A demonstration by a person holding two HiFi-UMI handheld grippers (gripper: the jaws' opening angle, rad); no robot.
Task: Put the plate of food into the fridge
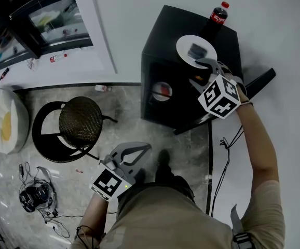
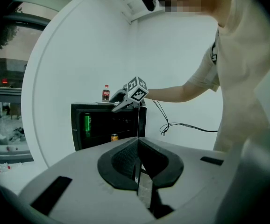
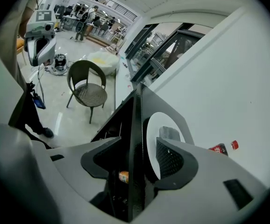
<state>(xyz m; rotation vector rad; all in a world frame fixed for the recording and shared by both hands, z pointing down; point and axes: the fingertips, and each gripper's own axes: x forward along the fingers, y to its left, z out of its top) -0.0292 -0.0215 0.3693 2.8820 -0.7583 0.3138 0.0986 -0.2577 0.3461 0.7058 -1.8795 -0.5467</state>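
**Q:** Where does the plate (image 1: 183,44) of food lie?
**A:** On top of the black fridge (image 1: 158,56), near the cola bottle (image 1: 218,15).
**Q:** And the grippers?
**A:** The right gripper (image 1: 202,71) is at the plate's near rim. Its jaws are apart, one over the plate, not clamped. The left gripper (image 1: 147,147) has its jaws together, empty, and is held low, well apart from the fridge.

The red-labelled bottle (image 1: 218,16) bears script too small to read.

Even, bright indoor light on white walls (image 2: 172,59), strong fisheye bending with black corners (both gripper views)
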